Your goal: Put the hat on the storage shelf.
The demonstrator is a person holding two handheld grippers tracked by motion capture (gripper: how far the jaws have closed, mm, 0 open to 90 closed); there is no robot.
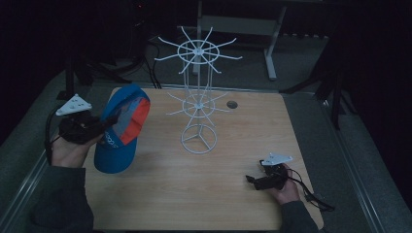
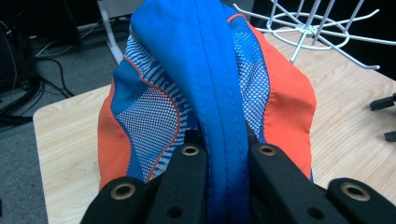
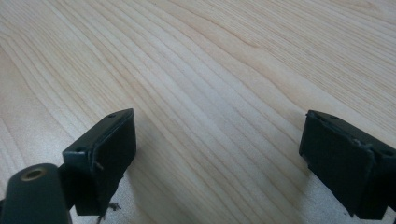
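Clamped in the left gripper [image 2: 227,154], a blue-and-orange cap [image 1: 121,127] hangs unhung beside the white wire rack [image 1: 198,97], while the right gripper [image 1: 253,181] rests wide open and empty nearer the person.

Black tongs [image 1: 108,122], grey plates, dark sleeves [image 1: 60,199]

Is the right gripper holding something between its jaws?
No, the right gripper has its jaws wide apart, with bare wooden table between them.
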